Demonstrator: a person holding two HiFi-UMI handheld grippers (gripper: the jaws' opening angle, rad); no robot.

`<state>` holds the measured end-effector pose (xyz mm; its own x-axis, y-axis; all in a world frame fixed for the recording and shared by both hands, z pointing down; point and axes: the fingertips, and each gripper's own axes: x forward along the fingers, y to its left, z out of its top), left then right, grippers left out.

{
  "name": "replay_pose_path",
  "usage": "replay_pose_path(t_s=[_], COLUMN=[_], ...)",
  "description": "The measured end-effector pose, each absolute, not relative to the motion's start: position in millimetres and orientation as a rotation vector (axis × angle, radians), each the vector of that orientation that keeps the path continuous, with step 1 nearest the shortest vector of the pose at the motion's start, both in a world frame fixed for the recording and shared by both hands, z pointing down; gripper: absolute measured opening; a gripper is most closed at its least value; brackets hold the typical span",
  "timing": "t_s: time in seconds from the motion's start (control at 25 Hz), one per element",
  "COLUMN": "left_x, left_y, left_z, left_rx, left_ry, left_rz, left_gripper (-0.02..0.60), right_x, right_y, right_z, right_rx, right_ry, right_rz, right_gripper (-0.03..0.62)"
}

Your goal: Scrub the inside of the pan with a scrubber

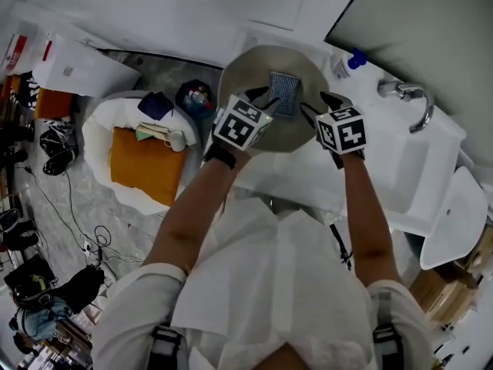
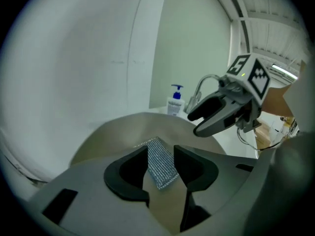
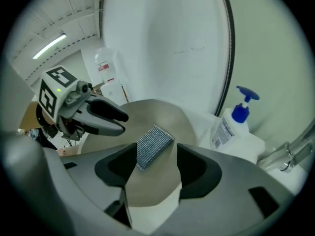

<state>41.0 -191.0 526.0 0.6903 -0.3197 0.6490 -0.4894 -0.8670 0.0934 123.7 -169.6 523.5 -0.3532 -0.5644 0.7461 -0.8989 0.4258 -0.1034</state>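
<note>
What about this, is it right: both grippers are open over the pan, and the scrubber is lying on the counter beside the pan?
Not quite. The scrubber lies inside the pan, not on the counter beside it, as the head view shows. The rest holds: the left gripper and the right gripper are both open over the pan.

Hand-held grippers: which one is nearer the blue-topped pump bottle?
The right hand-held gripper; the pump bottle stands just beyond it, while the left hand-held gripper is on the far side of the scrubber.
</note>
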Motion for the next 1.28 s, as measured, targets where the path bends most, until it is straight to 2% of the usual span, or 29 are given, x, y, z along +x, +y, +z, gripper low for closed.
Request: replay_pose_path(t_s=[0.08,0.16,0.56,0.96,1.28], left_x=[51,60,67,7,-32], left_y=[-196,-199,-203,-208,-195], left_z=[548,565,570,513,508], left_rx=[2.584,2.553,2.541,2.565,2.539], left_ry=[-0.620,-0.598,-0.637,-0.856,-0.902], left_rz=[1.036,1.100,1.110,0.921,0.858], left_gripper=[0.215,0.239,0.238,0.176,0.176], right_x=[136,141,127,79,81], right_y=[-168,-168,-176,-197,-215], right_z=[521,518,513,548,595], right_rx=[1.272,1.279,1.185,1.001,1.100], right_ry=[-2.054,-2.075,-2.142,-2.027,-1.842], right_rz=[0.681,0.686,0.682,0.693,0.983], right_gripper=[0.242,0.242,0.242,0.242,0.244])
